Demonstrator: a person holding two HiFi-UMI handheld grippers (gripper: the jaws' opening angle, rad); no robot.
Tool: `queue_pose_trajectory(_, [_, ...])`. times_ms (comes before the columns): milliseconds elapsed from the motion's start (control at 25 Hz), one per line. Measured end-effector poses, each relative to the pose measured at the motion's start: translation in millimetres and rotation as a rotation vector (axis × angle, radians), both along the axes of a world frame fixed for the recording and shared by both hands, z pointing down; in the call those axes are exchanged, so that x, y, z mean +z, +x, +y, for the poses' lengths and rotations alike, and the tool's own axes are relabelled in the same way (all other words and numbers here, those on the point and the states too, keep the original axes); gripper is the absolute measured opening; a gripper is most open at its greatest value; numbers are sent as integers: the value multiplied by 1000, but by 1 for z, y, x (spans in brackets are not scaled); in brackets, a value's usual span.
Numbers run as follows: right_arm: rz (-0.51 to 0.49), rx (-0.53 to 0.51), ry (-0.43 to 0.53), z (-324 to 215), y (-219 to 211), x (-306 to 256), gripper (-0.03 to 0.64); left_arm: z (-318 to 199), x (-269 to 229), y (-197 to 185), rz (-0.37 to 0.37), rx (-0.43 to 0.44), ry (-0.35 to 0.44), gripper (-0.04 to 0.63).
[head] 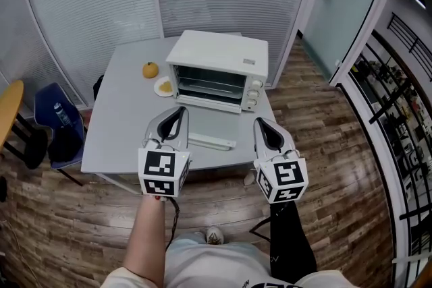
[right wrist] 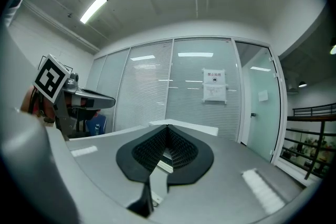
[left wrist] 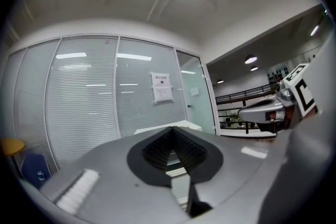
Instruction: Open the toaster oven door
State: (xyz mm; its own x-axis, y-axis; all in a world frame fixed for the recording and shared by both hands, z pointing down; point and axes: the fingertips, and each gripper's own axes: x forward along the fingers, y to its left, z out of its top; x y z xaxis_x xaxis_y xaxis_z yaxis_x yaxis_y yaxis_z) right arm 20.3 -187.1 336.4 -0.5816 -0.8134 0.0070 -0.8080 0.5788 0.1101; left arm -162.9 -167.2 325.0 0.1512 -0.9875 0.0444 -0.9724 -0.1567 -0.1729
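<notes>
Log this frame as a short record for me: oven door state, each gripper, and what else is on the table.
oven: white, at the back of the table
door: open, folded down flat in front of the oven
handle: at the door's near edge, untouched
left gripper: jaws together, empty, above the table left of the door
right gripper: jaws together, empty, right of the door
orange: left of the oven
plate: between orange and oven, something yellow on it
table: grey
</notes>
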Motion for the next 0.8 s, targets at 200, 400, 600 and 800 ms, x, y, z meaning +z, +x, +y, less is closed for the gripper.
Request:
queue_pose_trajectory(200, [-12,-5,-8,-4,-1,2,3,0,-1,-5,0,-16,4,57])
queue_pose_trajectory(400, [-26,-13,-2,-7,-5,-2,3,0,-5,-7,-3,-18,12,57])
queue_pose_trajectory(600, [-29,-22,1,-10,-10,-2,3,0,0,-10,-7,-20,3,57])
queue_pose_trajectory(800, [-31,-22,4,-9,-10,-1,3,2,1,-13,-11,-28,5,57])
